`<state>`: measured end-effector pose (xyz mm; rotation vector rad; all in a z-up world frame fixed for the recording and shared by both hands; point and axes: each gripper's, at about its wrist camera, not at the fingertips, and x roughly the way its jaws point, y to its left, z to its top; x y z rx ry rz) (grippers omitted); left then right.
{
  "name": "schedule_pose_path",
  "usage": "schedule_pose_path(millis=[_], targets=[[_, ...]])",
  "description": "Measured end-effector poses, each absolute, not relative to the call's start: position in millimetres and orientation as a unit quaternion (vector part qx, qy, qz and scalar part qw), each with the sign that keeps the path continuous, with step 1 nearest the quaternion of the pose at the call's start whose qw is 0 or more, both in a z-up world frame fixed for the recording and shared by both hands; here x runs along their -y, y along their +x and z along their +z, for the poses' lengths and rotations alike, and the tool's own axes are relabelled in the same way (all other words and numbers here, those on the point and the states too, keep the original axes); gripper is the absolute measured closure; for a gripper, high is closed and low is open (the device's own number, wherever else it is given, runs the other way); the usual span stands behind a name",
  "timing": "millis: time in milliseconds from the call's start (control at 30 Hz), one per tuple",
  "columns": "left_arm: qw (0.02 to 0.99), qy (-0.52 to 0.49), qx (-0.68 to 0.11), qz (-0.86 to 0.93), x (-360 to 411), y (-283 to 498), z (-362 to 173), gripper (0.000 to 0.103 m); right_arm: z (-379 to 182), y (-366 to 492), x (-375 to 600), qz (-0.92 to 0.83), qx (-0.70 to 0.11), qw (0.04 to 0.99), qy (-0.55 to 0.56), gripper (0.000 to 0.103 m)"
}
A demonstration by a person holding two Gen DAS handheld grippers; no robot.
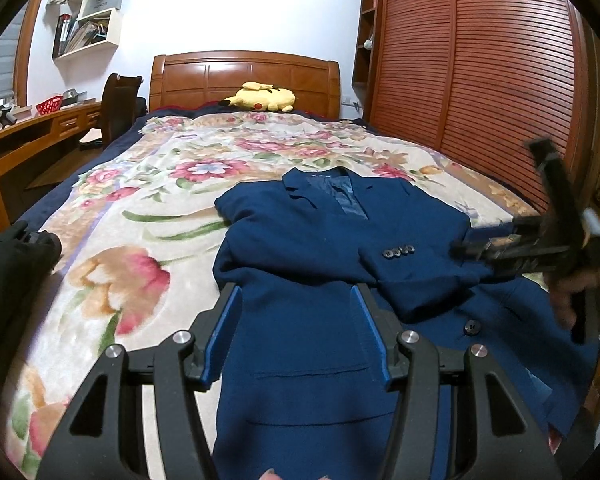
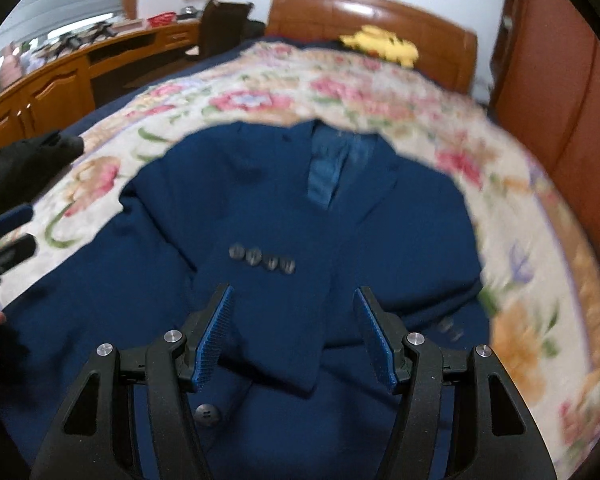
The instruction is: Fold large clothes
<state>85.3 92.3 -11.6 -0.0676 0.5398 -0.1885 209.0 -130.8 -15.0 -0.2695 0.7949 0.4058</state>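
Navy jacket (image 1: pixel 300 240) lies face up on the floral blanket (image 1: pixel 140 208), collar toward the headboard (image 1: pixel 244 76), one sleeve (image 2: pixel 268 304) folded across the jacket's front, cuff buttons (image 2: pixel 262 260) up. Left gripper (image 1: pixel 296 316) over the jacket's lower front, jaws apart, nothing between the pads. Right gripper (image 2: pixel 294 320) over the folded sleeve, jaws apart, gripping nothing. Yellow plush toy (image 1: pixel 262 98) beyond the jacket, by the headboard
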Motion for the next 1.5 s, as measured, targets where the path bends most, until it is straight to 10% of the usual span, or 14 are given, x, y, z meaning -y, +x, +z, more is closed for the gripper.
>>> schedule_pose_path(millis=[300,433,533,1000,1200,1500], targets=[[0.958,-0.027,-0.269,-0.093,-92.9,85.7,-14.3,0.048,-67.0,229.9,146.5,0.192,-0.472,0.858,-0.058,0.042],[0.959,-0.03,-0.268,-0.091,-95.3,85.4,-14.0,0.048,-60.1,219.1,135.6,0.228,-0.459,0.855,-0.083,0.092],[0.959,-0.032,-0.268,-0.088,-97.0,85.8,-13.5,0.048,-46.8,208.3,125.7,0.253,-0.433,0.859,-0.098,0.097],[0.96,-0.042,-0.267,-0.077,-110.9,83.0,-11.6,0.048,-8.8,151.6,56.2,0.346,-0.378,0.851,-0.112,0.093],[0.96,-0.043,-0.267,-0.078,-111.4,83.0,-11.3,0.048,-14.6,136.8,51.1,0.351,-0.387,0.843,-0.129,0.058],[0.959,-0.039,-0.272,-0.075,-112.5,85.7,-11.7,0.048,2.3,172.8,103.5,0.263,-0.363,0.887,-0.11,0.053]])
